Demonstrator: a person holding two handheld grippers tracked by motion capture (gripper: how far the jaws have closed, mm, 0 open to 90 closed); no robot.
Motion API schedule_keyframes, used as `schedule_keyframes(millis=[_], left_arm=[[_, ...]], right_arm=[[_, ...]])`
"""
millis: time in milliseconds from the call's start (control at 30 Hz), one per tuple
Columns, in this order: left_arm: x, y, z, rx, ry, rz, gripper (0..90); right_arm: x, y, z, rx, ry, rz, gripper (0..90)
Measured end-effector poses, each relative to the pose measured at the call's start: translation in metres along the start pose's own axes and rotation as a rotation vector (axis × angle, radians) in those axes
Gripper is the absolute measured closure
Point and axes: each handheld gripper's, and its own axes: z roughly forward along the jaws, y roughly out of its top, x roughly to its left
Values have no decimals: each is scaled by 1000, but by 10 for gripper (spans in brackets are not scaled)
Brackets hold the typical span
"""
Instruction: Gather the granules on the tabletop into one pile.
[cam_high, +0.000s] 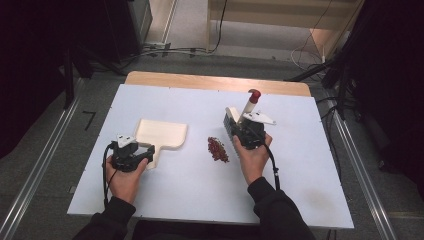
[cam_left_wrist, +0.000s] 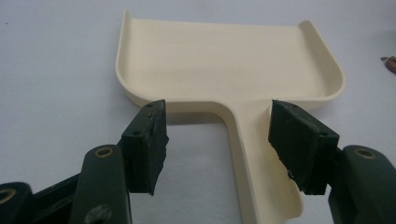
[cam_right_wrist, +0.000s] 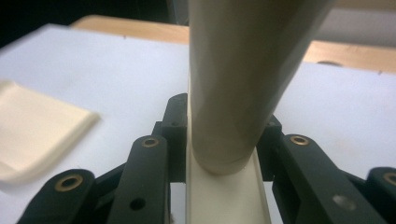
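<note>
Along the near edge of the table (cam_high: 300, 195), two dark-sleeved forearms come in, each hand wrapped round a black hand-held gripper. The table top is a flat, matt white board, with a strip of pale wood showing along its far edge.

Toward the left edge, the left hand-held gripper (cam_high: 149, 152) stands wide open. In the left gripper view its two black, blocky jaws sit either side of the flat handle of a cream plastic dustpan (cam_left_wrist: 224, 60), one jaw apart from it on bare table, the other just beside or over the handle's edge; neither jaw is pressed onto it. The dustpan is smooth and slightly glossy, a shallow rectangular tray with rounded corners and a low raised rim on three sides, its handle pointing back at the gripper.

Near the middle of the table lies a small loose heap of dark red granules (cam_high: 217, 149), well apart from the dustpan's tray.

Just right of the heap, the right hand-held gripper (cam_high: 243, 123) is closed on a small brush (cam_high: 248, 107). In the right gripper view its jaws clamp a cream, channel-shaped bar, from which a smooth, round, beige handle rises. In the high view the handle slants up and away toward the far edge, ending in a red rounded cap, with a pale block at the gripper's left.
</note>
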Motion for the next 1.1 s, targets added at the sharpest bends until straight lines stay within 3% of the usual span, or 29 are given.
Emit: schedule_keyframes(millis=[100,233,367,500,833,933,1100], left_arm=[[1,0,0,2,1,0,386],[1,0,0,2,0,0,387],[1,0,0,0,-1,0,386],[1,0,-1,-1,-1,-2,386],[2,0,-1,-4,-3,-4,386],[2,0,-1,-4,-4,-4,380],[3,-1,-1,-9,-11,-10,368]], right_arm=[[8,-4,3,6,-45,-107,644],[21,-14,10,27,-62,-199,643],[37,-19,11,18,-48,-242,644],[48,-21,14,17,-26,-256,644],[56,-20,15,13,4,-270,644],[51,-17,14,1,-6,-259,644],[28,-6,8,-13,19,-173,643]])
